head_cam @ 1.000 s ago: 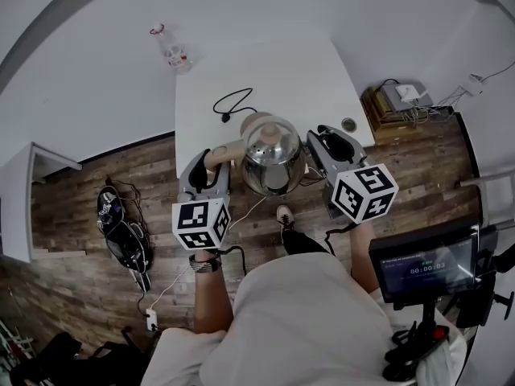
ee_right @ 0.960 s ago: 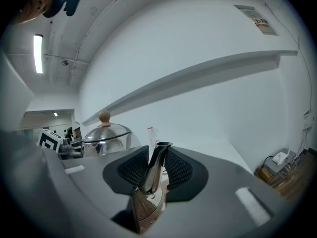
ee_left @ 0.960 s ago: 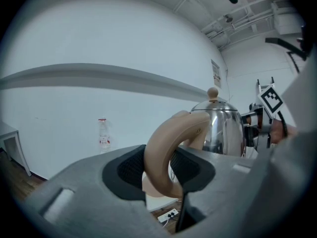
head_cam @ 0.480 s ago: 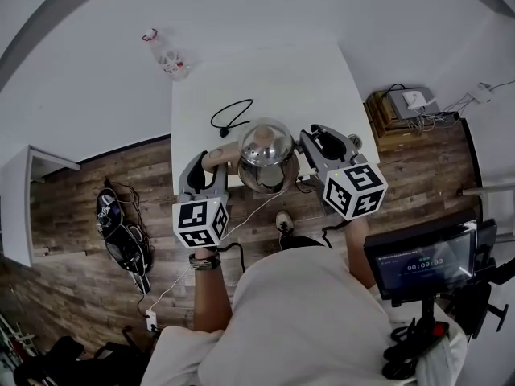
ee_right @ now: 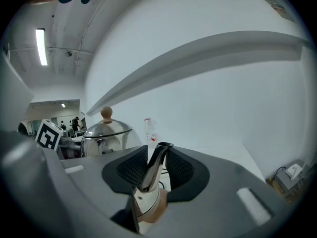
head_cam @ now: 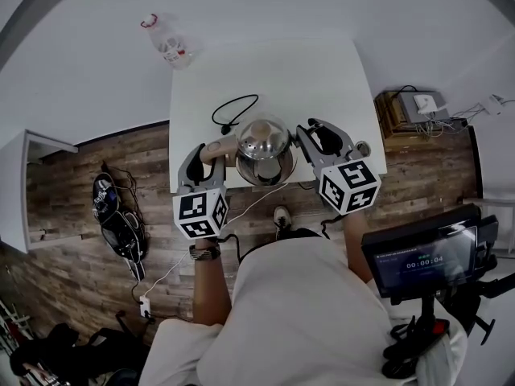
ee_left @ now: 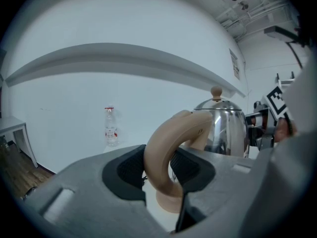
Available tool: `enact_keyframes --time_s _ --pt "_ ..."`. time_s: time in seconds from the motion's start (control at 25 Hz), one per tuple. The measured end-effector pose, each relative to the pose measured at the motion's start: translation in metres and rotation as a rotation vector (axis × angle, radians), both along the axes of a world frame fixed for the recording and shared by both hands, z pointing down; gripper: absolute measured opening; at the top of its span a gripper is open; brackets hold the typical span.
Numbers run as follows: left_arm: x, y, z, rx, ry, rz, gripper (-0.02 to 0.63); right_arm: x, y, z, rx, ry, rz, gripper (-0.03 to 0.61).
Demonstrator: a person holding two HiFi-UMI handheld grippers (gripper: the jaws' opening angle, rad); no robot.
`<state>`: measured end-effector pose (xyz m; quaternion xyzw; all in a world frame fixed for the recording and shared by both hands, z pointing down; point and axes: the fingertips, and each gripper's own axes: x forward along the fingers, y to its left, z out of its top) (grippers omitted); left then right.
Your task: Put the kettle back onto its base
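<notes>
A shiny steel kettle (head_cam: 264,149) with a beige knob hangs between my two grippers over the front edge of the white table (head_cam: 322,79). My left gripper (head_cam: 208,158) is shut on its curved beige handle (ee_left: 163,152), with both pads pressed against it. The right gripper (head_cam: 312,140) has the thin steel spout (ee_right: 154,165) between its pads, which touch it; its jaws have just been opening a little. The kettle's dome (ee_left: 225,125) also shows in the left gripper view. The base is hidden; it may lie under the kettle.
A black cable with a plug (head_cam: 233,111) lies on the table behind the kettle. A plastic bottle (head_cam: 169,45) stands beyond the far edge. A white cable (head_cam: 245,206) drops to a power strip (head_cam: 145,304). A screen on a stand (head_cam: 426,256) is at right.
Both grippers and the kettle have moved away from the person, from above the floor to over the table's front edge, and have come lower.
</notes>
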<state>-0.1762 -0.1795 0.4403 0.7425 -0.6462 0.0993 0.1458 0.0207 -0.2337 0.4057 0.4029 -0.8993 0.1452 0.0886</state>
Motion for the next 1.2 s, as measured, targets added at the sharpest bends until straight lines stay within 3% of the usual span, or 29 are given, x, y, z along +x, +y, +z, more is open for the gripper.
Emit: enact_keyframes --time_s 0.32,1.2 --pt "-0.022 -0.054 0.052 -0.028 -0.022 -0.03 0.155 -0.022 -0.057 0.057 -0.057 0.003 -0.031 0.114" --pt "-0.015 -0.046 0.109 -0.027 0.0 -0.019 0.155 -0.015 -0.048 0.11 -0.104 0.088 -0.002 0.112"
